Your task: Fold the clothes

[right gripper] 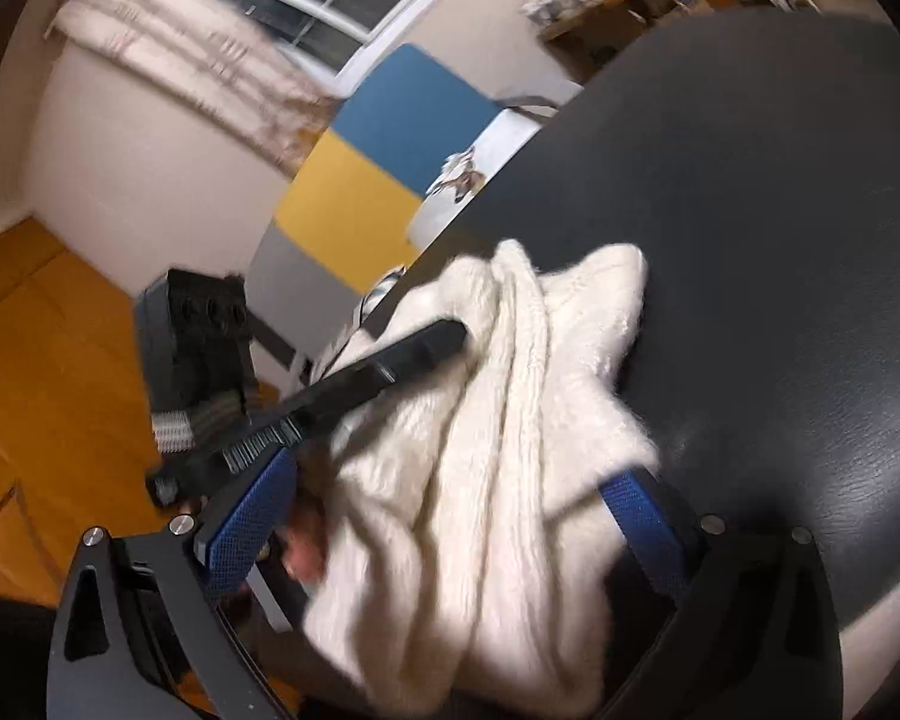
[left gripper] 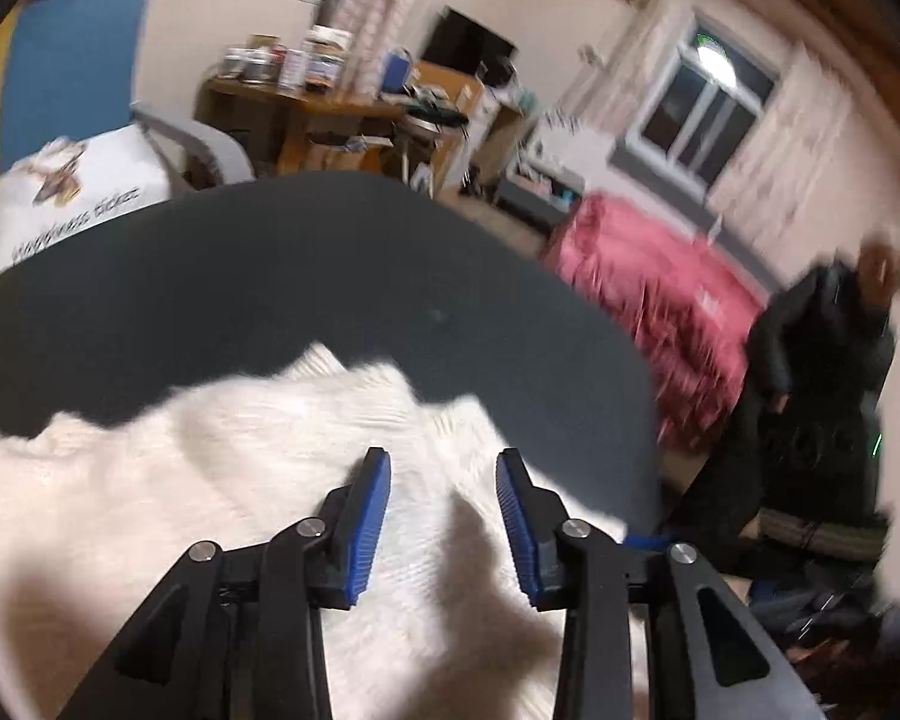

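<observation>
I see the white sweater (left gripper: 222,480) lying bunched on the near part of the dark table (left gripper: 270,276). My left gripper (left gripper: 444,516) hovers over it, released, with nothing between the blue pads. My right gripper (right gripper: 450,516) stands wide with a thick bunch of sweater between its fingers; whether they press it, I cannot tell.

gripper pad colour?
Blue, ribbed pads on black fingers; clearest in the left wrist view.
</observation>
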Demonstrator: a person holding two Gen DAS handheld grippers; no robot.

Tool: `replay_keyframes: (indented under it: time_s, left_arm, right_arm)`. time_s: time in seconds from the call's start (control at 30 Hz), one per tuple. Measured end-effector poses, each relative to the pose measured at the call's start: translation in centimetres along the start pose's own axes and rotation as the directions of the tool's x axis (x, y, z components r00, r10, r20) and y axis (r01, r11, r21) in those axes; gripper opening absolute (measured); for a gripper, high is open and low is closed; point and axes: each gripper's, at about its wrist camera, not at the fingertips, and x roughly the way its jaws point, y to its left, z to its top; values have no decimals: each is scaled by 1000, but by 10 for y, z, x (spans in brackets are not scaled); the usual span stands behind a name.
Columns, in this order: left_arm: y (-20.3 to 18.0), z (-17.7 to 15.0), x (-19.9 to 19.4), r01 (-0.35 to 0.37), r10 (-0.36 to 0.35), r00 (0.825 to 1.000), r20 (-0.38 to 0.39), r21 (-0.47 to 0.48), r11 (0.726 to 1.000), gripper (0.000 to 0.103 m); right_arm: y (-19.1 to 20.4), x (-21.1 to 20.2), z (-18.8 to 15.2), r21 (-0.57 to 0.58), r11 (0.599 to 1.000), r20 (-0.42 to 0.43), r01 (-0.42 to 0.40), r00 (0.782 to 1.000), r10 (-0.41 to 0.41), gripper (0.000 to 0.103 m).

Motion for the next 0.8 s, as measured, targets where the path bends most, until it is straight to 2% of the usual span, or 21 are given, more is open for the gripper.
replay_keyframes:
  time_s: [0.07,0.13,0.2,0.27,0.33,0.4,0.47,0.53,0.63,0.7,0.8]
  left_arm:
    - [13,5,-19,-35,35,999,41,-12,999,38]
    - [24,9,-34,-65,65,996,64,-8,998,38]
    - [32,11,-39,-98,97,994,58,19,995,38]
    - [36,9,-33,-133,132,991,25,51,990,38]
    - [43,2,-16,-122,123,991,-46,34,992,38]
    - [39,-10,-6,-153,156,986,-54,58,987,39]
    - [34,-19,-1,-184,189,981,-51,82,979,39]
    - [38,-13,0,-160,163,984,-68,48,986,39]
    - [43,2,-10,-81,82,996,-46,19,997,39]
    - [46,14,-19,-4,5,1000,-23,55,998,39]
    - [45,39,-20,101,-97,995,-32,152,983,39]
  right_arm:
    - [12,-8,-1,-111,994,-59,24,998,-31,102]
    - [24,-22,1,-237,970,-90,47,993,-71,102]
    - [38,-27,5,-351,935,-114,54,988,-100,102]
    - [56,-12,16,-434,901,-158,23,982,-101,102]
    - [57,10,24,-480,877,-206,8,971,-121,102]
    - [51,32,28,-505,863,-261,-1,953,-152,102]
    - [27,54,21,-445,895,-354,11,917,-187,102]
    - [11,51,10,-434,901,-352,-14,923,-156,102]
    - [12,43,10,-444,895,-374,-26,914,-159,103]
    - [21,35,17,-456,887,-395,-71,910,-130,103]
    - [35,21,40,-462,866,-398,-189,918,-12,103]
